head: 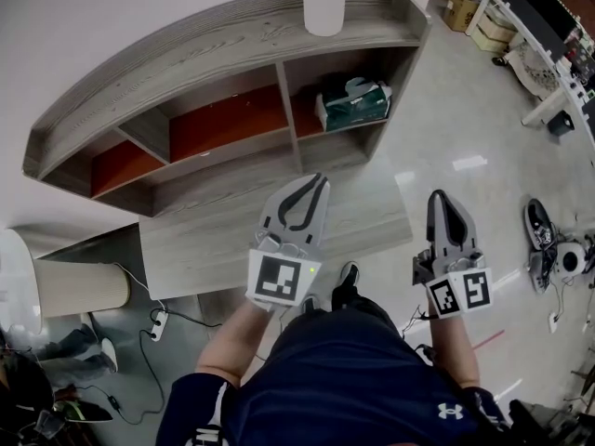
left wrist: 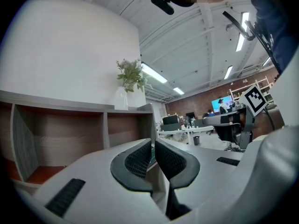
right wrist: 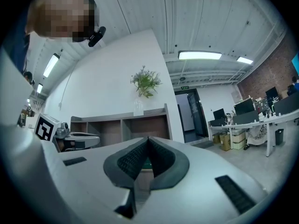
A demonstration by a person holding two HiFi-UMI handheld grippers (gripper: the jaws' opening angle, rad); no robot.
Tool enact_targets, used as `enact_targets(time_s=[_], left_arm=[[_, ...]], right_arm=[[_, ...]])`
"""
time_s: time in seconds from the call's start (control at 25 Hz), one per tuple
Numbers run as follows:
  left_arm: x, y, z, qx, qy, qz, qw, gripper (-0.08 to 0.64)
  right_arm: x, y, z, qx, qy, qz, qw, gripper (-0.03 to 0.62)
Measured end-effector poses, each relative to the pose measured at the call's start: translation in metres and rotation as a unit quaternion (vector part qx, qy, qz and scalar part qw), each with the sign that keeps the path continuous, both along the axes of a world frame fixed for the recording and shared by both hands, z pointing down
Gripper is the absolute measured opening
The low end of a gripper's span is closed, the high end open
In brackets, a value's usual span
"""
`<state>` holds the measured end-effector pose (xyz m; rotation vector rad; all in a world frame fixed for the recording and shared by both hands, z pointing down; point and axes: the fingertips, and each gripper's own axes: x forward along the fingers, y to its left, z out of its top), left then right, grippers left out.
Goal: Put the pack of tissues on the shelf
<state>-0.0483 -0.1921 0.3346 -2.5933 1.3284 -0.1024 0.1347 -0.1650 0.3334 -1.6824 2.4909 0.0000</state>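
The green pack of tissues [head: 353, 102] lies in the right-hand compartment of the grey wooden shelf [head: 223, 45], which has red back panels. Both grippers hang in front of the shelf, apart from the pack. My left gripper [head: 318, 180] is shut with nothing between its pads and points at the shelf's lower board. My right gripper [head: 438, 197] is shut and empty too, out to the right over the floor. In the left gripper view the jaws [left wrist: 153, 142] meet before the shelf [left wrist: 70, 113]. The right gripper view shows its jaws [right wrist: 148, 139] touching at the tips.
A white vase [head: 323, 3] with a plant stands on the shelf's top board. A low wooden platform [head: 214, 244] runs in front of the shelf. A white cylinder [head: 74, 286] and a power strip [head: 158, 321] are at the left. Shoes [head: 539, 226] lie on the floor at the right, desks [head: 544, 26] beyond.
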Motion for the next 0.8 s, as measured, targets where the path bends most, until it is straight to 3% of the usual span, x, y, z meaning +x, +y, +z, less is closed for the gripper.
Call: enact_targets(time_s=[0.8], left_arm=[[0.017,-0.038,0.014,-0.006,-0.01,-0.016,0.9998,0.037]], right_arm=[[0.016,-0.041,0.011,-0.01,-0.008,-0.015,1.0,0.011]])
